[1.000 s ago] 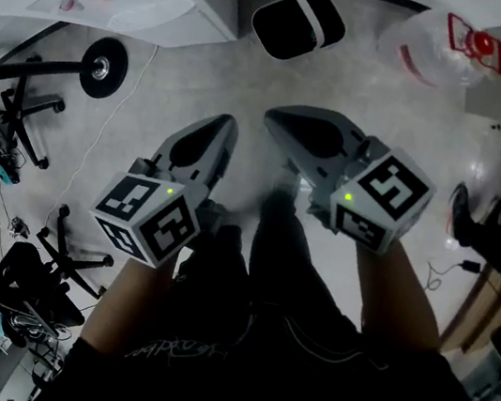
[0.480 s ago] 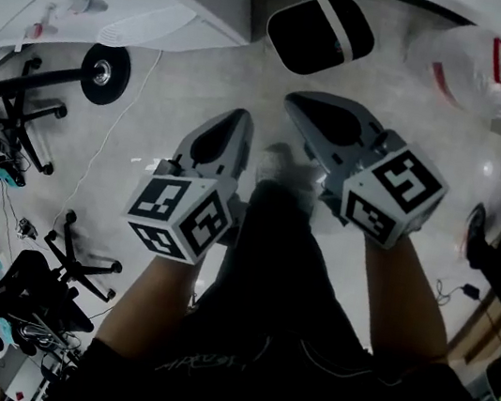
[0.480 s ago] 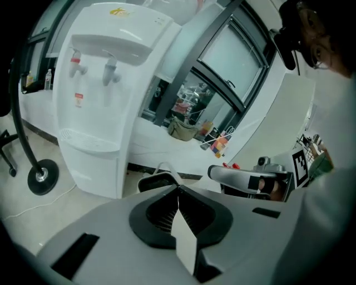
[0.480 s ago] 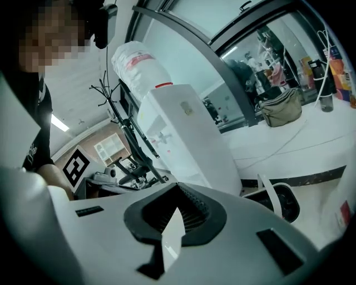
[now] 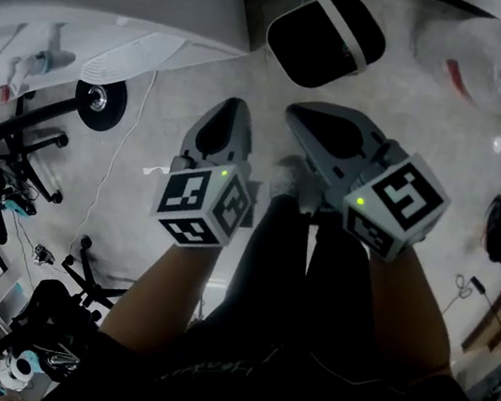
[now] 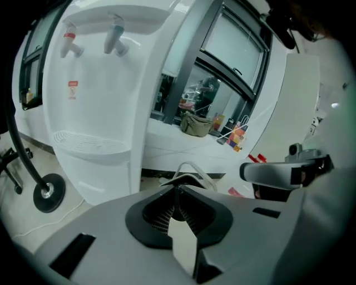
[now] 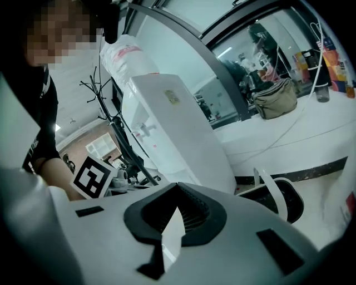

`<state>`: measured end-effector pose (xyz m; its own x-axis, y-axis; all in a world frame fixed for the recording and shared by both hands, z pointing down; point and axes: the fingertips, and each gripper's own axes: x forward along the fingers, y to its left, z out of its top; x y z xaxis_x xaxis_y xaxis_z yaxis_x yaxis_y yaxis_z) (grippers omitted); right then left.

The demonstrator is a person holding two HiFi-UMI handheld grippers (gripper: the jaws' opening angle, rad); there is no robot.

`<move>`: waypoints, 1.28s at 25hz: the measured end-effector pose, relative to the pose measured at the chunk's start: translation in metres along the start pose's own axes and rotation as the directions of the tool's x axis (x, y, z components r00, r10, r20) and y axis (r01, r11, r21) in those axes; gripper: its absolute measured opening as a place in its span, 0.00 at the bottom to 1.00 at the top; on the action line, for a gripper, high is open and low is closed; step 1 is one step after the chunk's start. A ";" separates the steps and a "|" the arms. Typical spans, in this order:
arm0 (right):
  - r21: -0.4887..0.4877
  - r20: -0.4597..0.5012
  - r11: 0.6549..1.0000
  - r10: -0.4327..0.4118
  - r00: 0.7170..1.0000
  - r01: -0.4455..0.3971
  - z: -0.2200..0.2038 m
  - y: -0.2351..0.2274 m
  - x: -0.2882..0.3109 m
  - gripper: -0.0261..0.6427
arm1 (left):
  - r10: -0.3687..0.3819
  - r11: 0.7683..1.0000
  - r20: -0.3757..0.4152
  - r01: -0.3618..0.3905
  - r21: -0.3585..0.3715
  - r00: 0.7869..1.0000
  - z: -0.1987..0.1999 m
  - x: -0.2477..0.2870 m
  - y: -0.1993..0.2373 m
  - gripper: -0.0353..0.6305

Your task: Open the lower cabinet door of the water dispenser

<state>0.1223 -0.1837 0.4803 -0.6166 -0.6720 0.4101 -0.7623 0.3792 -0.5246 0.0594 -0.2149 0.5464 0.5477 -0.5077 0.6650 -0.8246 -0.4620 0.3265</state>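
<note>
1 white water dispenser (image 6: 105, 111), biggest thing here, upright at the left of the left gripper view; 1 lower cabinet door (image 6: 94, 181) on its front under 1 drip tray (image 6: 86, 142), flush with the body, looks closed; person's 2 legs in dark trousers (image 5: 287, 268) run down the middle of the head view; 1 black chair (image 5: 13, 141) and a 2nd chair (image 5: 52, 304) at that view's left edge; 1 clear bottle (image 7: 125, 58) on top of the dispenser in the right gripper view; 1 floor bottle (image 5: 488, 59) with a red label at the head view's top right; 1 black bin with a white handle (image 5: 344, 30) between dispenser and floor bottle; 2 grippers, each with 1 marker cube; left gripper (image 5: 229, 110) clenched, jaws pressed together, nothing between them; right gripper (image 5: 297, 119) jaws also meet at the tip, empty; left cube (image 5: 205, 201), right cube (image 5: 398, 202); 2 taps up on the dispenser, 1 red tap (image 6: 69, 43), 1 blue tap (image 6: 114, 36).

Door vs grippers: in the left gripper view the door sits ahead and to the left of the clenched tips, well apart, no contact; in the head view the dispenser is up and left of the left gripper, right gripper farther off, aimed nearer the bin; right gripper view shows only the dispenser's side, its foot hidden behind the gripper body.
</note>
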 end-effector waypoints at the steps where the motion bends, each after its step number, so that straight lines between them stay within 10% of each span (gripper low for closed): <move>1: 0.004 0.000 1.000 -0.009 1.000 0.009 -0.003 -0.004 0.001 0.06 | 0.019 1.000 -0.001 -0.019 0.004 1.000 -0.002 0.006 0.006 0.06; 17: -0.015 -0.101 1.000 0.021 0.995 -0.022 -0.031 -0.042 0.024 0.06 | 0.234 0.972 -0.051 -0.235 -0.012 0.971 -0.025 0.080 0.066 0.39; 32: 0.001 -0.143 0.998 0.064 0.988 -0.064 -0.030 -0.069 0.029 0.06 | 0.418 0.906 -0.095 -0.422 -0.024 0.903 -0.025 0.124 0.104 0.41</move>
<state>0.1516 -0.2102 0.5507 -0.6856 -0.5484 0.4787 -0.7210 0.4211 -0.5502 0.0379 -0.3080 0.6800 0.1361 -0.5825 0.8014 -0.9820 -0.1864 0.0313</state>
